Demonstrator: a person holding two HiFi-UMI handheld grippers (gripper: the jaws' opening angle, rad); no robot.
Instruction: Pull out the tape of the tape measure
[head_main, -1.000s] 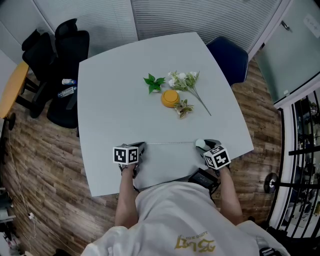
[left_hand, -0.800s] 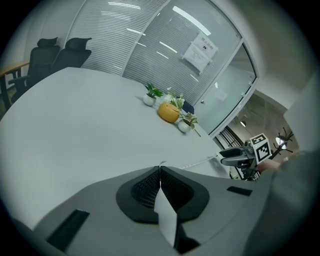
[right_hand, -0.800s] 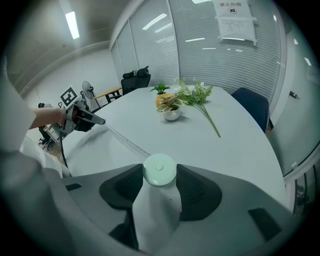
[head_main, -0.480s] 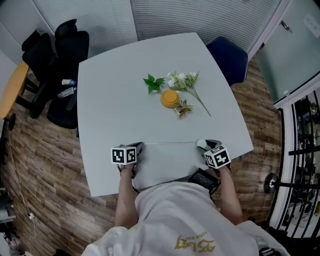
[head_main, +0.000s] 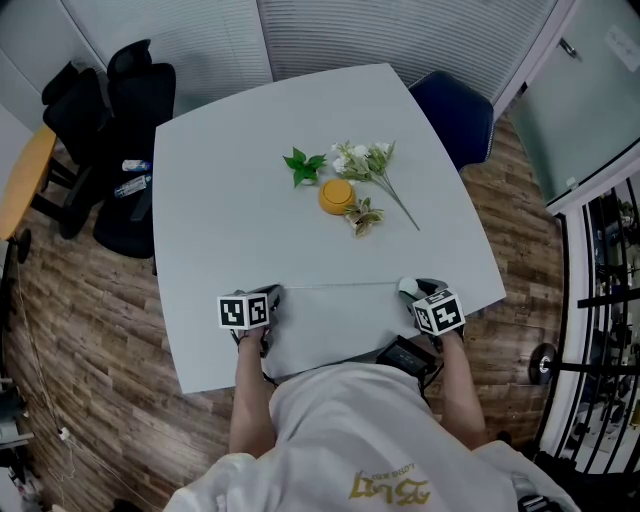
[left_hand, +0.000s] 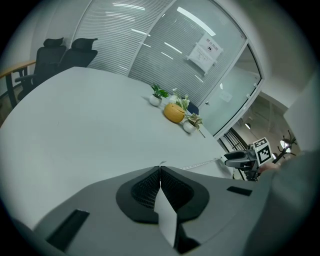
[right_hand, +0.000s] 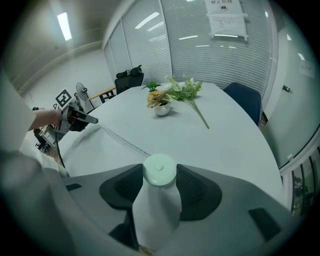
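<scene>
A thin white tape (head_main: 335, 286) lies stretched just above the table (head_main: 220, 230), near its front edge, between my two grippers. My left gripper (head_main: 270, 297) is shut on the tape's free end, which pokes out at the closed jaw tips (left_hand: 160, 169). My right gripper (head_main: 409, 291) is shut on the round pale tape measure case (right_hand: 160, 170), which fills the gap between its pads. From the case the tape (right_hand: 122, 140) runs off to the left gripper (right_hand: 85, 119). In the left gripper view the tape (left_hand: 202, 162) leads to the right gripper (left_hand: 236, 160).
A yellow round object (head_main: 337, 196), a white flower sprig (head_main: 372, 165) and a green leafy sprig (head_main: 306, 165) lie at the table's middle. Black chairs (head_main: 125, 110) stand at the far left and a blue chair (head_main: 455, 110) at the far right.
The two grippers have drawn slightly further apart, the left one to the left and the right one to the right. The tape between them is a little longer.
</scene>
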